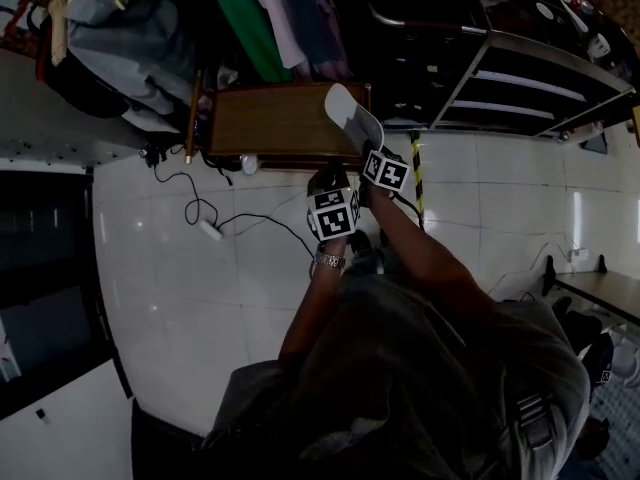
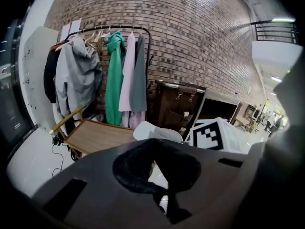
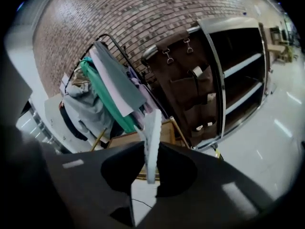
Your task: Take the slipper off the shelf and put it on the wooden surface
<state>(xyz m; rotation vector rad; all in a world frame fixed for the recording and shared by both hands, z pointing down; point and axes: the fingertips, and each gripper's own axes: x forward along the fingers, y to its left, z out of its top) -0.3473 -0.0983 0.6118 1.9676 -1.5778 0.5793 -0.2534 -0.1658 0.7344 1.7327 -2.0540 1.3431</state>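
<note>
My right gripper (image 1: 366, 150) is shut on a white slipper (image 1: 351, 115) and holds it over the right end of the low wooden surface (image 1: 265, 120). In the right gripper view the slipper (image 3: 152, 135) stands edge-on between the jaws of the right gripper (image 3: 150, 170), with the wooden surface (image 3: 123, 140) behind it. My left gripper (image 1: 329, 182) hovers just beside it above the floor, with its jaws together and nothing in them. From the left gripper (image 2: 153, 145) I see the slipper (image 2: 155, 130) ahead, next to the wooden surface (image 2: 97, 136).
A clothes rack (image 1: 200, 8) full of garments stands behind the wooden surface. The dark metal shelf (image 1: 520, 78) is to the right, with a brown hanging organiser (image 3: 186, 80) on its side. A cable with a power strip (image 1: 210, 230) lies on the white tiled floor.
</note>
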